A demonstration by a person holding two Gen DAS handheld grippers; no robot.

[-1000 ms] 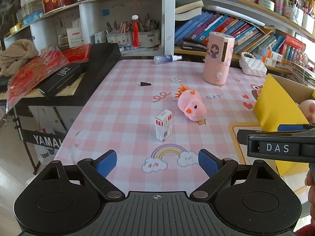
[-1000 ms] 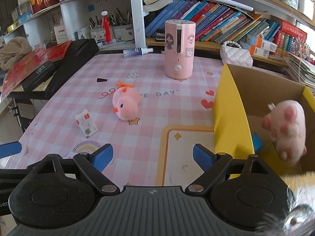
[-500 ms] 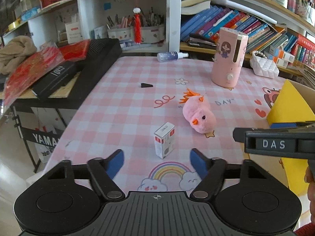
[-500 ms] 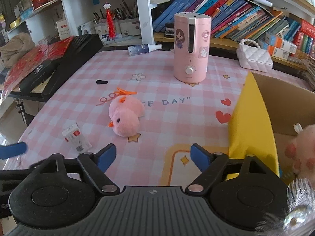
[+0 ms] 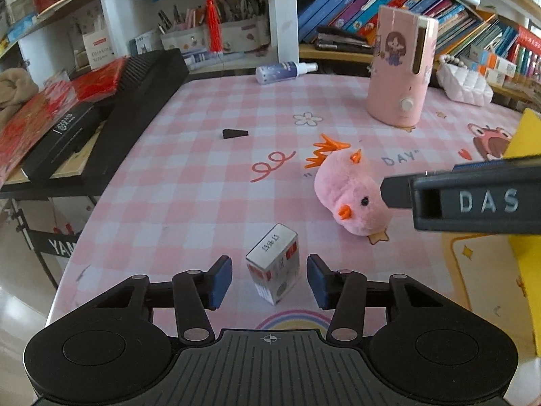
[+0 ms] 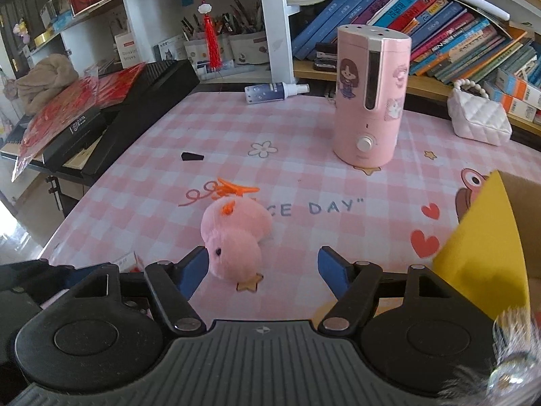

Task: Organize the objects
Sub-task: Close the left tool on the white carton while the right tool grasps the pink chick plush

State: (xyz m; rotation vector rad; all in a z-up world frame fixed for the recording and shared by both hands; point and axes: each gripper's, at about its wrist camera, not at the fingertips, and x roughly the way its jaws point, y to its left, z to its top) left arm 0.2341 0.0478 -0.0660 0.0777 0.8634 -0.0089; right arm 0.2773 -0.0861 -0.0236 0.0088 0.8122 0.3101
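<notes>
L gripper (image 5: 269, 280) low over the pink checked tablecloth (image 5: 189, 182), jaws closing w/ a small white-and-red carton (image 5: 274, 268) standing upright between the blue pads (image 5: 219, 280). Gap visible on both sides, so pads not on it yet; nothing gripped.

R gripper (image 6: 260, 272) also closing. Pink plush chick (image 6: 235, 240) (orange comb, lying on its side) sits toward the left pad; that pad looks right at the fur, can't tell if it's touching. Right pad well clear, so no grip there either.

In the left wrist view the chick (image 5: 350, 196) lies just right of and beyond the carton, apart from it, w/ the R gripper's finger crossing in front of it from the right.

Further back on the cloth: pink humidifier (image 6: 370, 94) upright, spray bottle (image 6: 275, 89) on its side at the far edge, small black wedge (image 6: 192, 156). Yellow-flapped cardboard box (image 6: 487, 240) at the right edge, near R gripper. Black keyboard (image 5: 135, 108) off the table's left side.
</notes>
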